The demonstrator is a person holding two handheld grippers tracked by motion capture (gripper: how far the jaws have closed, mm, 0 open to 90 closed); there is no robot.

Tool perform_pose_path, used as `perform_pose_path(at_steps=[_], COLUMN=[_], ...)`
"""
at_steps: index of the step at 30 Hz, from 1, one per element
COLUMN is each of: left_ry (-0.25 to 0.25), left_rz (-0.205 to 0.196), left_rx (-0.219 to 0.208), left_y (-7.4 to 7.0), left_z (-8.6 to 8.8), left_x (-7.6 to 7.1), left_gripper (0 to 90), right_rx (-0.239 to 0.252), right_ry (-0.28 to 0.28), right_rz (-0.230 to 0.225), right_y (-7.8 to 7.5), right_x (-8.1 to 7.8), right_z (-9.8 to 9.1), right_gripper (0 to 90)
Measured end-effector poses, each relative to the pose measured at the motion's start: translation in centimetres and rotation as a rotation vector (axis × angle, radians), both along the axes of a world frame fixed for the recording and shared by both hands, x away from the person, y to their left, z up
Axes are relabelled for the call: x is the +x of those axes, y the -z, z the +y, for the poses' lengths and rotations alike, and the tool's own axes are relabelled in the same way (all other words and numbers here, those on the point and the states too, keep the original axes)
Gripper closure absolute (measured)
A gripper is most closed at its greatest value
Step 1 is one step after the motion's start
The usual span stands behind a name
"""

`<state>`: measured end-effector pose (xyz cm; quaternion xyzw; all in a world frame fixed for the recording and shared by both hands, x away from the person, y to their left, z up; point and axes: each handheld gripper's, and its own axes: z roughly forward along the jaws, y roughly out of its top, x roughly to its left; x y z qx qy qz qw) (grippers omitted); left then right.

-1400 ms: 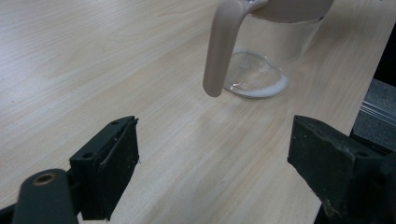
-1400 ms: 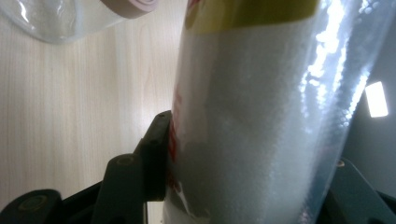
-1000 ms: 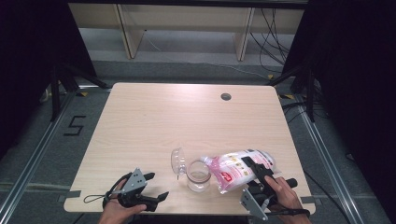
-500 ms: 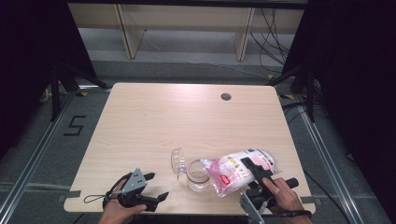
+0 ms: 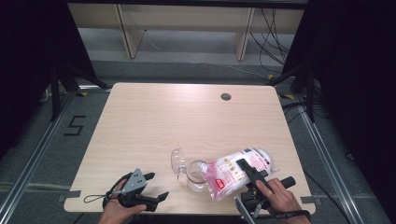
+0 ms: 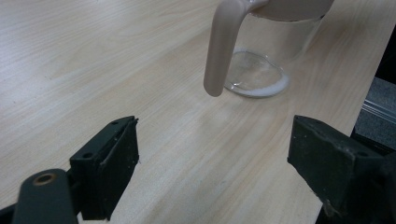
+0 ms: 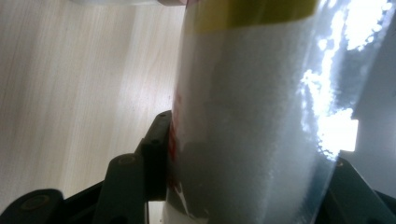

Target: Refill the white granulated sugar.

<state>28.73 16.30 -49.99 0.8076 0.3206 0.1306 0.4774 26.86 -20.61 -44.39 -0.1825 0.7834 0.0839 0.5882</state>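
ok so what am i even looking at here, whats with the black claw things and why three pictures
A person sits at a wooden table holding a hand-operated gripper in each hand. One picture looks down from above; the other two come from cameras riding on each gripper. The right gripper squeezes a plastic bag of white grains, tipped toward a clear jug whose lid stands beside it. The left gripper waits open near the table's front edge, facing the jug; a little white powder already lies in the jug's bottom.
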Motion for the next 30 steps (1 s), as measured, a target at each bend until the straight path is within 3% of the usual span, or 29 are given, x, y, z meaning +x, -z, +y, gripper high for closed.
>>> perform_pose_path(at_steps=[5, 7, 10, 12, 13, 14, 15, 18, 19, 22, 29, 30], left_ry=[-0.004, 0.0, -0.001, 0.001, 0.001, -0.003, -0.003, -0.005, 0.0, -0.003, 0.001, 0.003], left_rz=[-0.004, -0.001, -0.006, -0.002, 0.003, 0.003, 0.003, 0.001, -0.005, -0.004, -0.003, -0.004], left_rx=[-0.011, -0.006, -0.004, -0.002, 0.0, -0.009, -0.004, 0.017, 0.014, -0.006, 0.003, 0.013], left_y=[0.1, 0.05, 0.08, 0.04, 0.03, 0.05, 0.01, -0.06, -0.02, 0.1, -0.02, -0.03], left_z=[-0.05, -0.01, 0.01, 0.04, 0.06, 0.0, 0.03, 0.09, 0.09, 0.01, -0.02, 0.04], left_x=[0.05, 0.05, 0.08, 0.08, 0.08, 0.06, 0.03, 0.03, 0.07, 0.1, 0.01, 0.04], left_gripper=[15.8, 15.8, 15.8, 15.8, 15.8, 15.8, 15.8, 15.8, 15.8, 15.8, 15.8, 15.8], right_rx=[-0.034, -0.025, -0.073, -0.07, -0.034, -0.065, -0.055, -0.093, -0.071, -0.116, -0.107, -0.135], right_ry=[-0.005, 0.001, -0.015, -0.02, 0.003, -0.036, -0.026, -0.01, -0.013, -0.048, -0.028, -0.032], right_rz=[-0.02, -0.016, -0.042, -0.038, -0.03, -0.055, -0.043, -0.043, -0.047, -0.072, -0.069, -0.075], right_y=[0.02, 0.2, -0.03, 0.08, 0.44, 0.19, 0.33, 0.16, 0.36, 0.02, 0.31, 0.11], right_x=[-0.09, -0.13, -0.09, -0.02, -0.14, 0.06, 0.03, -0.07, -0.06, 0.14, 0.13, 0.22], right_z=[0.16, 0.18, 0.38, 0.46, 0.33, 0.51, 0.49, 0.68, 0.61, 0.85, 0.75, 0.79], right_gripper=[51.1, 51.2, 51.3, 51.4, 51.4, 51.4, 51.5, 51.6, 51.6, 51.8, 52.2, 52.2])
